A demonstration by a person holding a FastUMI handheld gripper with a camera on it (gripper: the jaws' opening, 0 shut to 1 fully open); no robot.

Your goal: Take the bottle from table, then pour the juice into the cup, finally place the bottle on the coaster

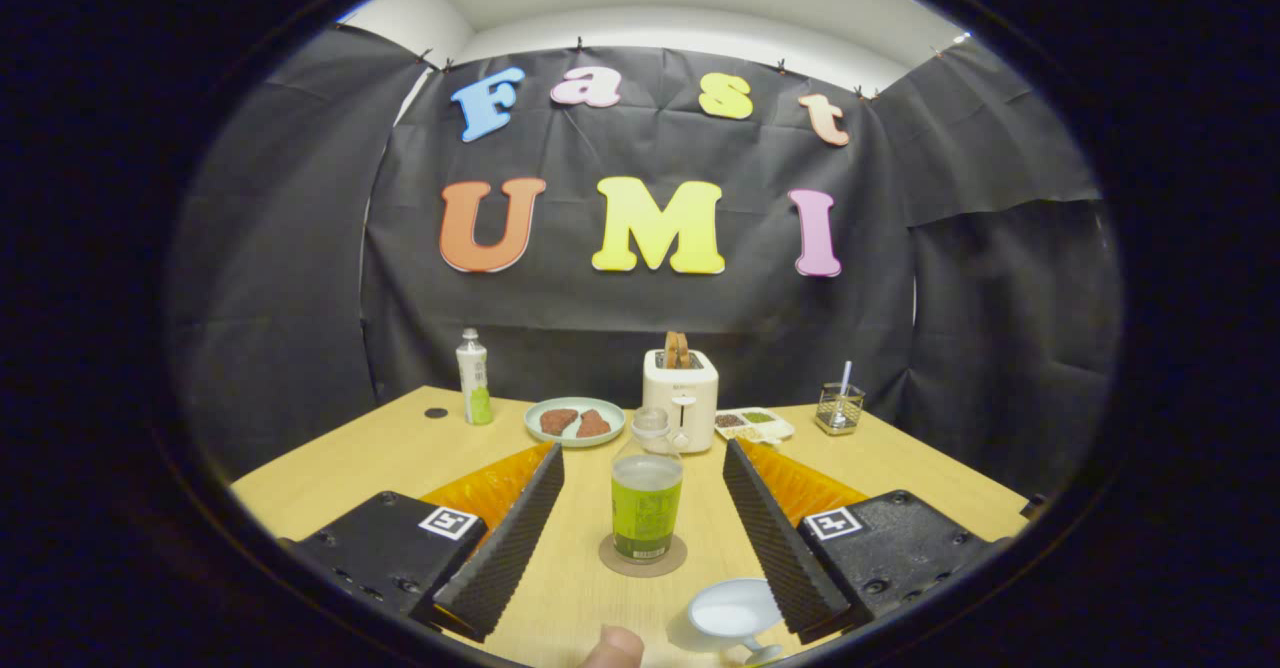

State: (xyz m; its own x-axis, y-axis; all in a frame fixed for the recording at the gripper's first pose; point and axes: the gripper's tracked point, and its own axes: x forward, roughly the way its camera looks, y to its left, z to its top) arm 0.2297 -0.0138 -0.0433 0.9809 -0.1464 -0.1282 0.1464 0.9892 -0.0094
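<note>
Gripper [645, 533] fingers stood wide apart with nothing held, and the bottle [646, 493] stood upright between them, touching neither finger.

We go now from the largest thing to the smallest. The table [350, 458] was pale wood with a smooth, flat top. The bottle was clear plastic with a rounded shoulder and a clear cap, and green juice filled its lower part. It rested already on the round brown coaster [644, 558], which looked thin and matte. The white cup [733, 613] was round and smooth, and it lay near the right finger.

We judged that the bottle was set down and the step in hand was the release. To do it well, we would keep the fingers wide and draw straight back, not brushing the bottle or the cup.
</note>
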